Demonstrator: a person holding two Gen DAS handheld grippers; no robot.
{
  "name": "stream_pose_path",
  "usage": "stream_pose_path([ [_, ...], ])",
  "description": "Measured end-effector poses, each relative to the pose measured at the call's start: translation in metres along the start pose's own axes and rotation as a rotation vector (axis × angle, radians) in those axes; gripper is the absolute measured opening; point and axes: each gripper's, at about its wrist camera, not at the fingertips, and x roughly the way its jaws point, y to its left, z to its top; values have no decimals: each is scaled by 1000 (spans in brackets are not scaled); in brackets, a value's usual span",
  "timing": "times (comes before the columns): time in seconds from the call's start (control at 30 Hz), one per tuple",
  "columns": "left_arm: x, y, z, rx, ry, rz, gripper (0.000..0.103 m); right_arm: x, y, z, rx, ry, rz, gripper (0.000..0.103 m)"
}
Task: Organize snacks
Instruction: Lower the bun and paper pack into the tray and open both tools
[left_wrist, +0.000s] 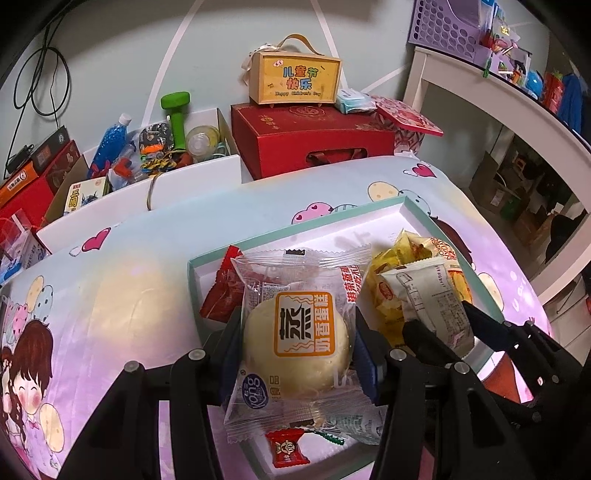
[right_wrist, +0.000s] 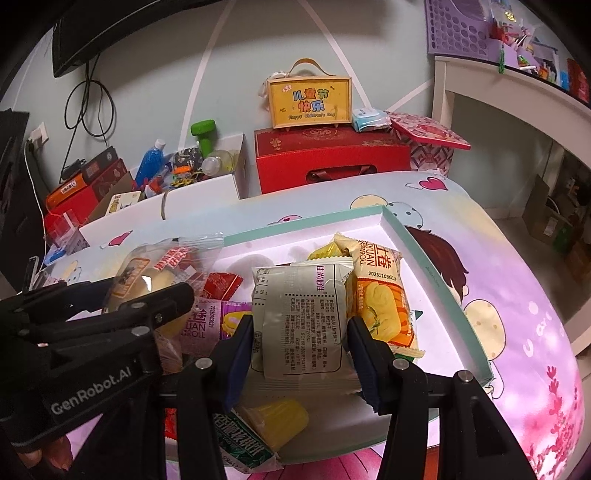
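- Holding two snacks over the tray (left_wrist: 406, 202): you have one packet in each gripper, both above its white floor.
- Left gripper (left_wrist: 295, 332): fingers pressed on both sides of the cake (left_wrist: 295, 343), a round steamed cake in a clear wrapper. The grip sits across the widest part, likely so the soft cake hangs level.
- Right gripper (right_wrist: 300, 334): fingers clamped on the biscuit pack (right_wrist: 301, 317), a silver-white packet with its printed back facing you.
- Tray contents, left side: red packet (left_wrist: 218, 295) far, small red candy (left_wrist: 286, 448) near.
- Tray contents, right side: orange roll pack (right_wrist: 380, 295) just beside the biscuit pack; yellow jelly cup (right_wrist: 280, 421) near, under your right gripper.
- Tray position: on the cartoon cloth (left_wrist: 110, 295), far right corner free.
- Judgement: sorting is well along; these two packets await a spot.
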Motion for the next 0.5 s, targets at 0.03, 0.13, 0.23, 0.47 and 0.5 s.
stream_pose_path([
  [0.03,0,0,0,-2,2,-6,55,1,0,0,-1,2,-1,55],
  [0.13,0,0,0,-4,10,-16,60,3,0,0,-3,9,-1,56],
  [0.23,-3,0,1,-8,6,-31,67,3,0,0,1,11,-3,57],
  [0.47,-11,6,-1,-40,17,-50,68,5,0,-1,7,25,-8,65],
  [0.5,-12,7,-1,-46,17,-53,68,5,0,-1,6,26,-8,65],
])
